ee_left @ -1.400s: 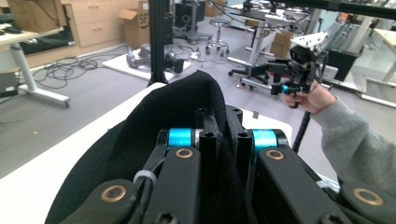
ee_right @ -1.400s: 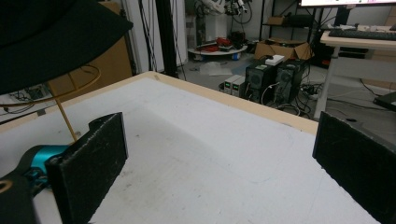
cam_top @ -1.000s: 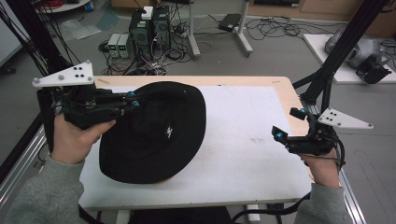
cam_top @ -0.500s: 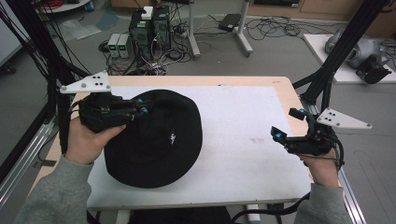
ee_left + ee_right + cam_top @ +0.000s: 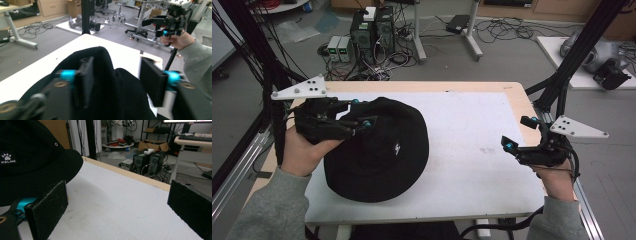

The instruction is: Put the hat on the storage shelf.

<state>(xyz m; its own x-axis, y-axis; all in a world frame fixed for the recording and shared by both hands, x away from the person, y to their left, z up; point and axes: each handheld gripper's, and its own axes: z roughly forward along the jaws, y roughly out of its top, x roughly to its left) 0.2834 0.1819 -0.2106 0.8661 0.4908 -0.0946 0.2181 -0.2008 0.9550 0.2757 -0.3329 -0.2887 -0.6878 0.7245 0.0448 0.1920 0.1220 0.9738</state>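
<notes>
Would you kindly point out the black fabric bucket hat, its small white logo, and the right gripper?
Black fabric bucket hat [image 5: 387, 172], high view, brim.
Small white logo [image 5: 396, 148], high view, its middle.
Right gripper [image 5: 516, 133], high view, between its fingertips.

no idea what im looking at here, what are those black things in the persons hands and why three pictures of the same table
A person sits at a white table and holds a hand tool in each hand. Each tool is a gripper: two flat black jaws that open and close like tongs.

The three pictures are one moment from three cameras. The high view looks down from above the person. The other two cameras ride on the grippers and look out between their jaws.

On the table lies a black bucket hat with a small white logo. The left gripper is over the hat's edge; in the left gripper view its jaws stand apart with hat fabric bunched between them, not yet pinched. The right gripper is open at the table's right side, holding nothing.
</notes>
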